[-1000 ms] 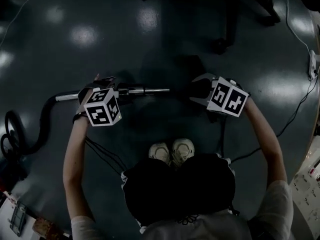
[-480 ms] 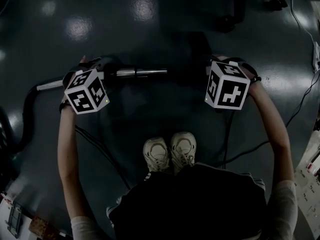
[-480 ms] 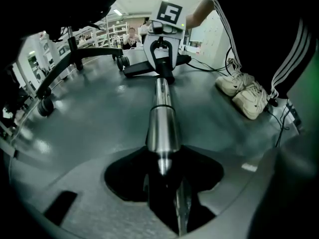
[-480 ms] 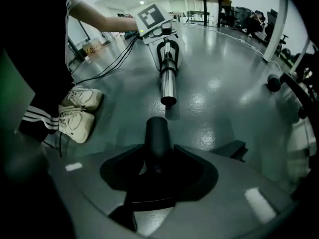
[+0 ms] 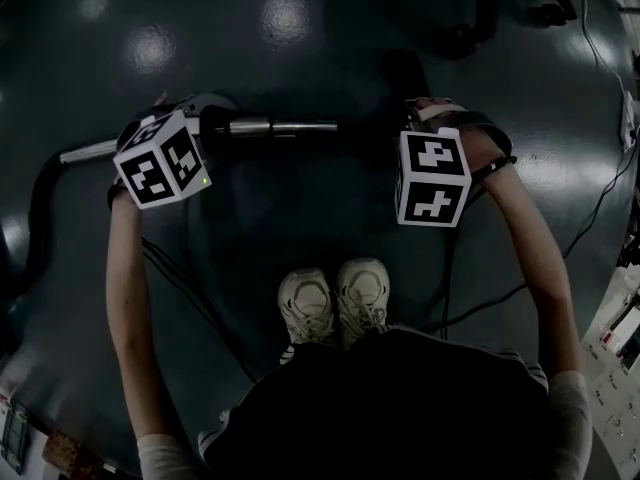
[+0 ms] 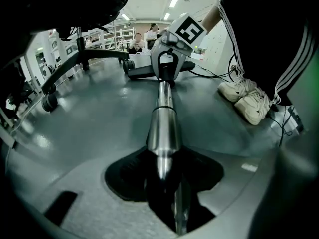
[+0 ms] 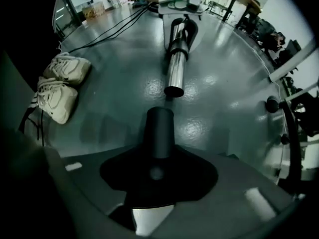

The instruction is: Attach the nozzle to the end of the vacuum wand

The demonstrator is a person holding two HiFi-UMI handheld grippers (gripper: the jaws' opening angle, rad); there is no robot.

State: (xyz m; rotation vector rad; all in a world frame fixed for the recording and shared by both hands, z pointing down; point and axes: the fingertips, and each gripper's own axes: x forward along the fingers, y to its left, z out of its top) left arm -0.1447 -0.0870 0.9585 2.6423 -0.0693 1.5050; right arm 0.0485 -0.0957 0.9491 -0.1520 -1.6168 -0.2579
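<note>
Head view looks down on a person standing on a dark, glossy floor [image 5: 300, 28], with white sneakers [image 5: 335, 303] side by side just below the middle, toward six o'clock. The left marker cube [image 5: 160, 158] sits at about ten o'clock and the right marker cube [image 5: 432, 178] at about two o'clock. Between them lies the vacuum wand [image 5: 285, 126]. Its shiny metal tube runs from beside the left cube toward twelve o'clock and stops short of the right cube. A black hose [image 5: 40, 203] leaves the wand's other end and curves down along the nine o'clock edge. A thin cable [image 5: 590, 208] snakes across the floor at three o'clock.

Left gripper view shows the left claw [image 6: 163, 176] clamped on the wand at six o'clock, its jaws set fairly wide round the metal. The tube runs away from there toward twelve o'clock, where the other gripper hangs over its far end. A chair base on casters [image 6: 75, 59] stands at ten o'clock.

Right gripper view shows the right claw [image 7: 158, 171] holding the black nozzle [image 7: 160, 131], with the jaws spread wide about it. The nozzle is a dark tube rising from six o'clock to the middle. Its free end is just below the wand's open end. The two are close but apart, and the nozzle is not yet on.
</note>
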